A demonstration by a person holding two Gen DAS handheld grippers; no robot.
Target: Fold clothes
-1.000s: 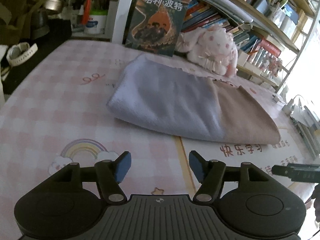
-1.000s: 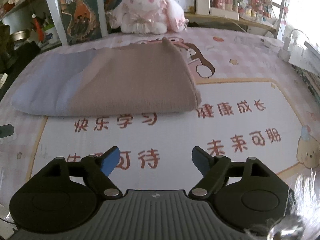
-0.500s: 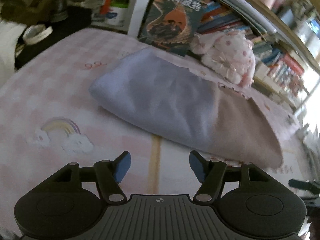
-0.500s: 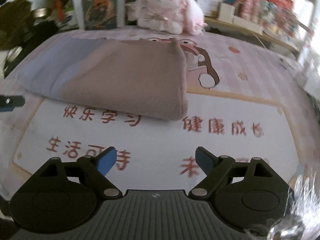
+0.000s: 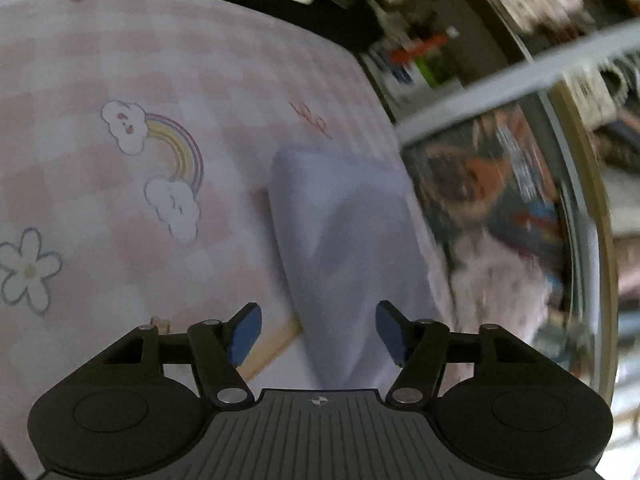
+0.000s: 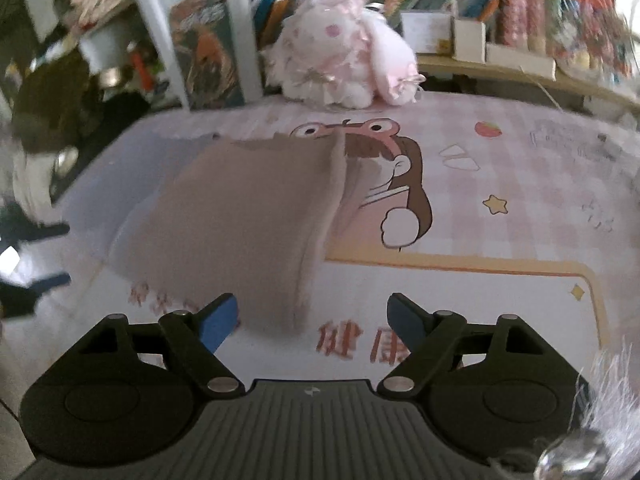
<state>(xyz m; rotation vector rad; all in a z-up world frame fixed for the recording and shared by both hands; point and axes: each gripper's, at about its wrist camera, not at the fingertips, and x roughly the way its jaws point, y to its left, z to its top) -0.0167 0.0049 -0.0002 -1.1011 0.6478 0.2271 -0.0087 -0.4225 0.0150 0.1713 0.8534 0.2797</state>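
Folded cloth (image 6: 240, 220) flat on worktop (image 6: 500, 240), plush (image 6: 344, 64) behind cloth, left gripper (image 5: 319, 332) and right gripper (image 6: 311, 320) near cloth, jaws released, empty.

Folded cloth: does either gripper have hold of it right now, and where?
Neither. The left gripper and right gripper are both open, with nothing between the fingers; the folded cloth lies on the mat.

Lavender-and-taupe folded cloth (image 6: 240, 216) on a pink-checked mat (image 5: 120, 80) — pastel rainbow (image 5: 176, 148), white daisy (image 5: 28, 272).
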